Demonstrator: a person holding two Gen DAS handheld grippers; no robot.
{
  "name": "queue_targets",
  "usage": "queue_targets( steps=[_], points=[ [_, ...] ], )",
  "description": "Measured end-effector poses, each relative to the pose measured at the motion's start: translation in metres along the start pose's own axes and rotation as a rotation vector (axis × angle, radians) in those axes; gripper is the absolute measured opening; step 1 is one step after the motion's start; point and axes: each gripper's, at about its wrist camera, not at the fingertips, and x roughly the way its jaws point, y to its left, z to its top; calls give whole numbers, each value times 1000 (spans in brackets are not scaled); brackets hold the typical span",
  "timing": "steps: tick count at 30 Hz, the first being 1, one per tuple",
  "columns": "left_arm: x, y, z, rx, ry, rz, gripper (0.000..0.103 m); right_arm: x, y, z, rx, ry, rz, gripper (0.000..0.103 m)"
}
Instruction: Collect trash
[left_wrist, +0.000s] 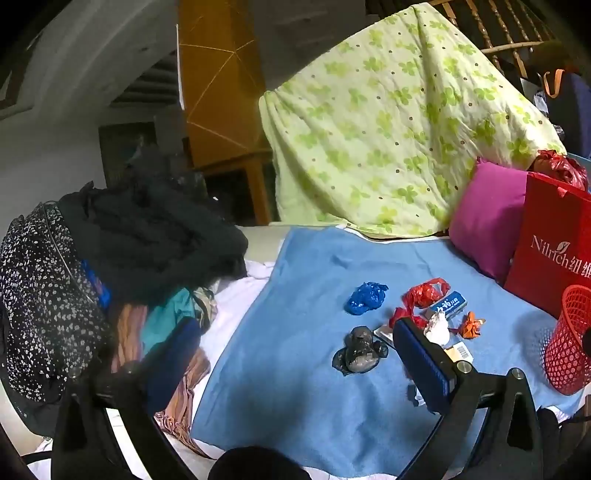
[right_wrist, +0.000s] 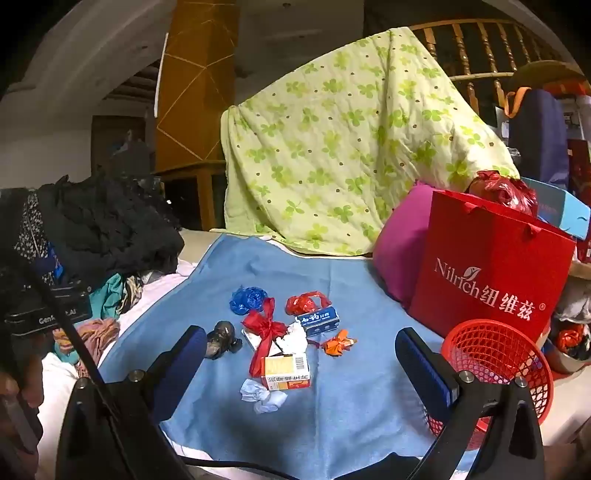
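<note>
Both my left tool (left_wrist: 295, 354) and right tool (right_wrist: 301, 360) are released; all trash lies on the blue towel (right_wrist: 351, 424) (red basket (right_wrist: 498, 354) looks empty).

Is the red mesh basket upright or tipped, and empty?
Tipped, mouth toward the camera. The red mesh basket looks empty; only mesh shows through the opening.

- In my left wrist view, my left gripper's right finger pad (left_wrist: 424, 365) covers part of the crumpled white tissue (left_wrist: 437, 328) and most of the orange-and-white cardboard box (left_wrist: 461, 351).
- At three o'clock there, the frame edge cuts the red plastic mesh basket (left_wrist: 569, 339).
- Small print on the blue-and-white carton (right_wrist: 318, 320) is unreadable.
</note>
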Motion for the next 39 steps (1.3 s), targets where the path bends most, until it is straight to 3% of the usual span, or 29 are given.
queue_targets(
  steps=[10,39],
  points=[
    [5,-14,-8,21,6,5,103,15,6,-9,-2,49,-1,103],
    [4,-22,-13,46,9,-4,103,12,2,-11,40,67,13,103]
  ],
)
